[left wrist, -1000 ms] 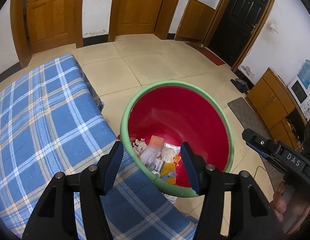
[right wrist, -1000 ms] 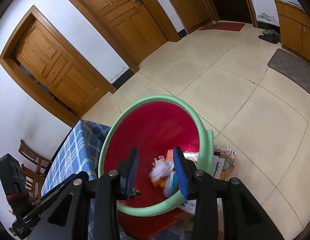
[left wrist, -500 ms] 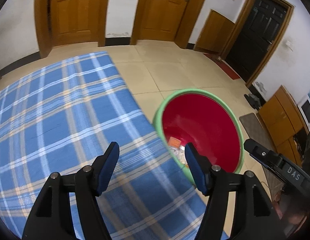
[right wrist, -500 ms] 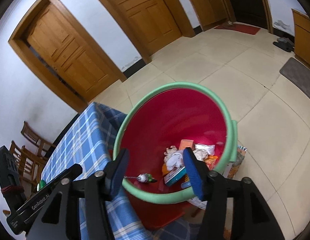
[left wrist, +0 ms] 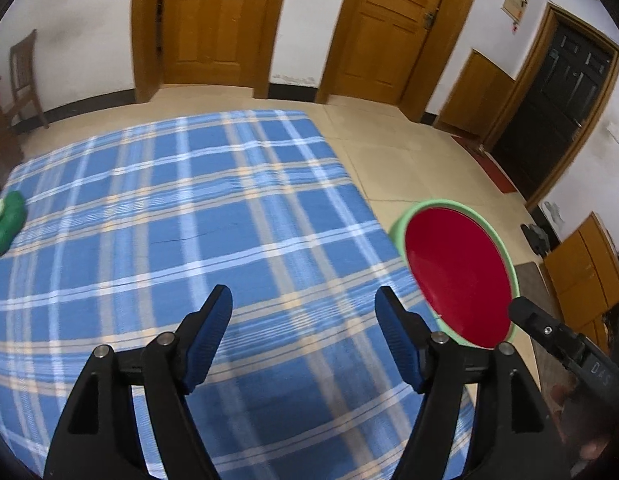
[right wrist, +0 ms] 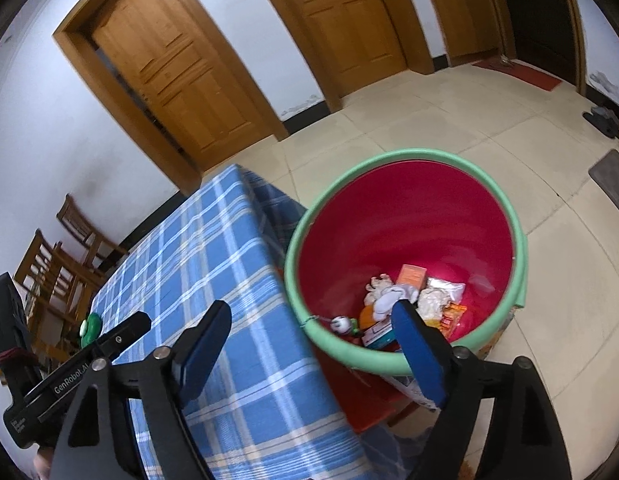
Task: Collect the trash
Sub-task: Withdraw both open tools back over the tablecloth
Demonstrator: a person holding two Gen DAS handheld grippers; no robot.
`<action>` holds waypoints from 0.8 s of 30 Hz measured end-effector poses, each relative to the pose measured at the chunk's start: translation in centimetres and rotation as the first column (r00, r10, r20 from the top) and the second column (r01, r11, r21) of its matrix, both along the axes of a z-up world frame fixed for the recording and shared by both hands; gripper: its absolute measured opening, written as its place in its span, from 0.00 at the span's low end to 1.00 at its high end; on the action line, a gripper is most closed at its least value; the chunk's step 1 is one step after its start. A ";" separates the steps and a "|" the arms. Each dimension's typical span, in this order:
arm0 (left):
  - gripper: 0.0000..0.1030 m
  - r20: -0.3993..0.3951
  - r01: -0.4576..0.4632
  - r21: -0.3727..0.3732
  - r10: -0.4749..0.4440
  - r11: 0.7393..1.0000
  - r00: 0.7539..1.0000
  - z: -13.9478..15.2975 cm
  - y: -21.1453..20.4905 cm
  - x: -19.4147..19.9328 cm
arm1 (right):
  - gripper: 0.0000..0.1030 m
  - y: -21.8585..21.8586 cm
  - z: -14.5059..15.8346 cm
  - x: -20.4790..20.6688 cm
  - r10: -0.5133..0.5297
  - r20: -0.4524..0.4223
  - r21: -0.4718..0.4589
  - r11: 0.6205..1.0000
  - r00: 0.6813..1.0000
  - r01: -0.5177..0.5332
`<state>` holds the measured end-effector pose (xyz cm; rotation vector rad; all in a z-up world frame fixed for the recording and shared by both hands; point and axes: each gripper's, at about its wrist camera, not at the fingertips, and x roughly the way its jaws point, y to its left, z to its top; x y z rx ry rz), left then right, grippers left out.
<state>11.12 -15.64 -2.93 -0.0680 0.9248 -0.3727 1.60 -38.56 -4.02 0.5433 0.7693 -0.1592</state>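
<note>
A red bin with a green rim [right wrist: 409, 216] stands on the floor beside the table; it also shows in the left wrist view [left wrist: 457, 268]. Several pieces of trash [right wrist: 405, 300] lie at its bottom. My right gripper [right wrist: 313, 324] is open and empty, above the table edge and the bin's near rim. My left gripper [left wrist: 303, 306] is open and empty above the blue plaid tablecloth [left wrist: 169, 240]. A green crumpled item [left wrist: 5, 220] lies at the table's far left; it also shows in the right wrist view [right wrist: 90, 327].
Wooden chairs [right wrist: 57, 264] stand by the table's far side. Wooden doors [left wrist: 217, 20] line the back wall. A cabinet [left wrist: 581, 264] and a dark mat [right wrist: 611, 176] are on the right. Tiled floor [right wrist: 469, 128] surrounds the bin.
My left gripper has swung left from over the bin to over the table. My right gripper has opened wider after dropping a white item into the bin and has drawn back.
</note>
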 end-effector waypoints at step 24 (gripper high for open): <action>0.80 0.081 -0.217 0.028 0.214 0.976 0.973 1.9 9.3 -4.0 | 1.00 9.8 1.9 -0.3 0.204 0.038 -0.121 0.973 0.978 -0.198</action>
